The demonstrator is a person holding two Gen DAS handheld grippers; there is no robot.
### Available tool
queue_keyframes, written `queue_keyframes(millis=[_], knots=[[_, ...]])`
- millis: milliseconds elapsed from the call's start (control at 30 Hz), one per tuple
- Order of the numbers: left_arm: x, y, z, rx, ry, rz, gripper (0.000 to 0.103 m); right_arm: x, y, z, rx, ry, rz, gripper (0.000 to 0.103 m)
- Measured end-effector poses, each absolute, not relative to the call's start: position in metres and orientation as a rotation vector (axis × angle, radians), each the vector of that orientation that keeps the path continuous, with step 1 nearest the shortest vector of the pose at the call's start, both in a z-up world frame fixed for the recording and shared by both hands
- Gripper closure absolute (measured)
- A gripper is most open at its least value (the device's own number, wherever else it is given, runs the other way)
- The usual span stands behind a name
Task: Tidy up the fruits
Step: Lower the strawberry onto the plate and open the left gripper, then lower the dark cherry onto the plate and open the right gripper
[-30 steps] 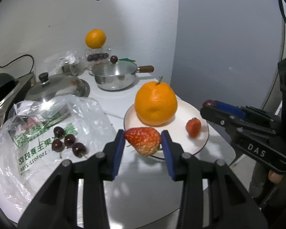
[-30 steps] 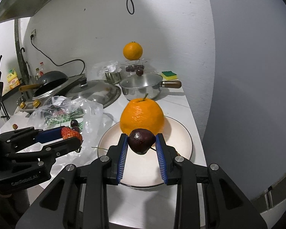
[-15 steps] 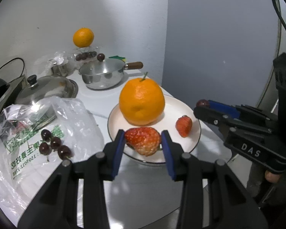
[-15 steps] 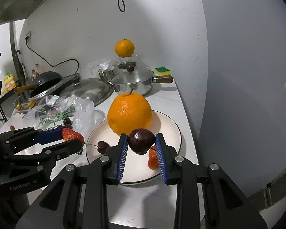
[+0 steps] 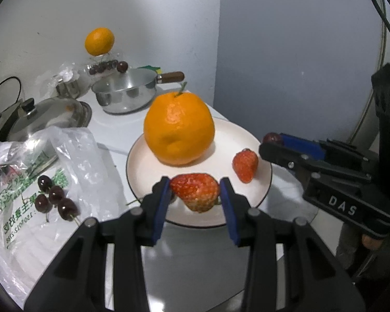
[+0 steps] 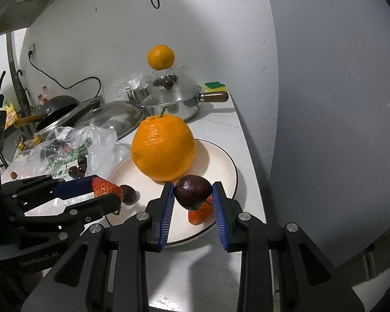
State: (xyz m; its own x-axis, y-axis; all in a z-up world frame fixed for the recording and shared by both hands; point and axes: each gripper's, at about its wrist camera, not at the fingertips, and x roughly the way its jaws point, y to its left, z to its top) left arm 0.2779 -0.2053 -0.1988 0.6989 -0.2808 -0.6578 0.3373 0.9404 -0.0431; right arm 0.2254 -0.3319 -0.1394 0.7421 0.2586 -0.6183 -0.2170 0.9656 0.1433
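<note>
My left jaws (image 5: 195, 195) are clamped on a big red strawberry (image 5: 195, 195), low in the centre of the left view, hanging over the near rim of the round cream plate with a dark edge (image 5: 247, 135). On that plate sits a large orange with a green stem (image 5: 179, 127) at the middle, and a smaller red strawberry (image 5: 245, 165) lies near its right edge.

My right jaws (image 6: 193, 195) are closed tight on a dark purple cherry (image 6: 193, 192), held above the plate's near right part, right over that small strawberry.

Left of the plate, a crumpled clear plastic bag with green print (image 5: 26, 182) lies on the white desk (image 5: 195, 247), with four dark loose cherries (image 5: 56, 200) resting on it. Behind, upper left, a steel saucepan with a wooden handle (image 5: 127, 93); I cannot tell what is in it. A second, smaller orange (image 5: 99, 41) is perched above a clear box of dark fruit.

The right view alone shows a single dark cherry with stem (image 6: 128, 193) on the plate's left side, just behind my left jaws, plus a black frying pan (image 6: 57, 109) at far left and a yellow-green sponge (image 6: 215, 86). The left view alone shows the bag's cherries clearly.
</note>
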Motion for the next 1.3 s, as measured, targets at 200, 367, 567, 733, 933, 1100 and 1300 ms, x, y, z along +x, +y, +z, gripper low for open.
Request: queue_keyframes(millis=[200,367,567,733,933,1100,1300], knots=[[0.282,-0.205,-0.206,0.081,0.739,-0.35,0.063,0.23,-0.327,-0.144,0.062,0.7,0.274,0.071],[0.286,-0.206,-0.212,0.085,0.752,-0.347,0.063,0.231,-0.324,-0.146,0.063,0.708,0.281,0.071],[0.288,-0.204,-0.216,0.074,0.765,-0.35,0.062,0.233,-0.32,-0.15,0.048,0.725,0.293,0.071],[0.289,-0.202,-0.217,0.068,0.775,-0.343,0.062,0.234,-0.315,-0.153,0.033,0.737,0.306,0.071],[0.288,-0.198,-0.215,0.064,0.775,-0.327,0.061,0.236,-0.306,-0.157,0.017,0.754,0.317,0.071],[0.286,-0.193,-0.213,0.056,0.766,-0.319,0.061,0.235,-0.301,-0.159,0.007,0.764,0.321,0.071],[0.284,-0.186,-0.211,0.049,0.76,-0.306,0.06,0.235,-0.295,-0.158,-0.001,0.764,0.332,0.071]])
